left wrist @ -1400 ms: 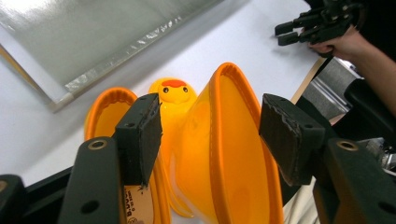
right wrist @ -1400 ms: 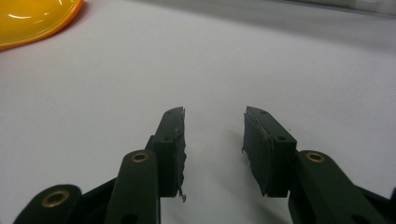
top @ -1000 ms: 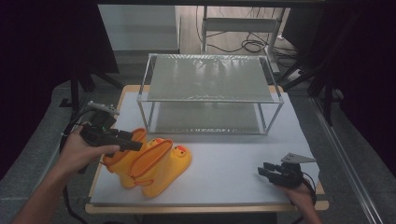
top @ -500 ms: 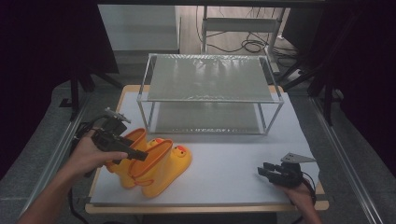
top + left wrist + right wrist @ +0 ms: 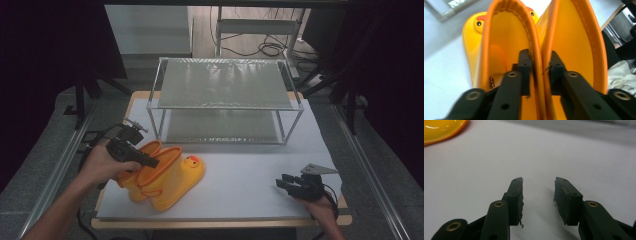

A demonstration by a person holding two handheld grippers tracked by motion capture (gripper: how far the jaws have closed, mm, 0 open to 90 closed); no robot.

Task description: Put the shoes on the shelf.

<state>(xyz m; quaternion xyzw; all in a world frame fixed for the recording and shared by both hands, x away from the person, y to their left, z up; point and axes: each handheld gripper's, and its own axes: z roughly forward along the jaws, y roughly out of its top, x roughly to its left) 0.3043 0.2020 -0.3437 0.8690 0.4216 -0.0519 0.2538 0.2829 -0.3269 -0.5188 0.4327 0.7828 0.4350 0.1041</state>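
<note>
Pair of yellow rubber rain boots with orange rims and duck faces on the toes [image 5: 162, 175]: lying on their sides, touching, at the near-left part of the white-covered table [image 5: 240, 170], in front of the left end of the rack.

Left gripper [image 5: 150, 162]: in the left gripper view its jaws are clamped on the two adjoining orange rims [image 5: 537, 50], one jaw inside each boot opening, both cuffs pinched together between them. So both boots are taken in one grip. From above, the boots look to rest on the table, not yet lifted, though I cannot be sure about the cuff end.

Right gripper [image 5: 295, 186]: near the right front edge of the table, well apart from the boots. In the right gripper view [image 5: 537, 200] its jaws stand apart with nothing between them, only bare white table surface ahead and a sliver of yellow boot at the upper left corner.

Two-tier metal-framed rack with grey mesh shelves [image 5: 225, 85]: behind the boots, both tiers bare.

Judgement on progress: the grasp looks done; lift and carry are left. The likely destination is a rack shelf, which would put the job at an early stage, with placement and release all ahead.
</note>
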